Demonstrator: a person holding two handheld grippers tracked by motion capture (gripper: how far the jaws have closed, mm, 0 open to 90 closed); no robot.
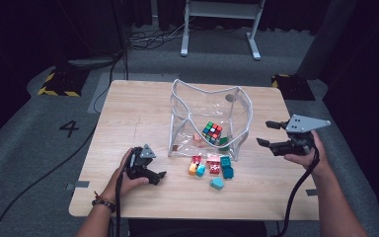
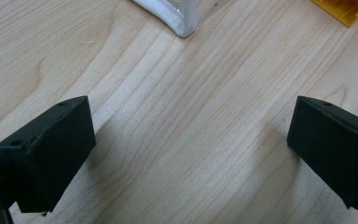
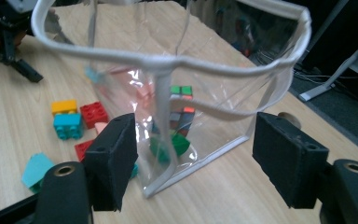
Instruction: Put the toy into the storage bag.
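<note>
A clear plastic bag [image 1: 209, 116] with white trim stands open at the table's middle. Inside it lie a Rubik's cube [image 1: 211, 132], a green block [image 1: 223, 142] and a pink piece. My right gripper [image 1: 266, 133] hovers just right of the bag, jaws open and apart from it. In the right gripper view the bag's near corner [image 3: 161, 140] stands beyond the gap of that gripper [image 3: 198, 149], with the cube [image 3: 181, 109] behind the plastic. My left gripper [image 1: 158, 173] rests on the table left of the loose blocks, open over bare wood [image 2: 191, 140].
Loose blocks lie in front of the bag: yellow [image 1: 193, 169], red [image 1: 213, 167], teal [image 1: 226, 168] and a teal piece [image 1: 217, 183] nearer me. A bag corner [image 2: 177, 18] and a yellow block [image 2: 347, 9] lie ahead of the left jaws. Table legs stand beyond the far edge.
</note>
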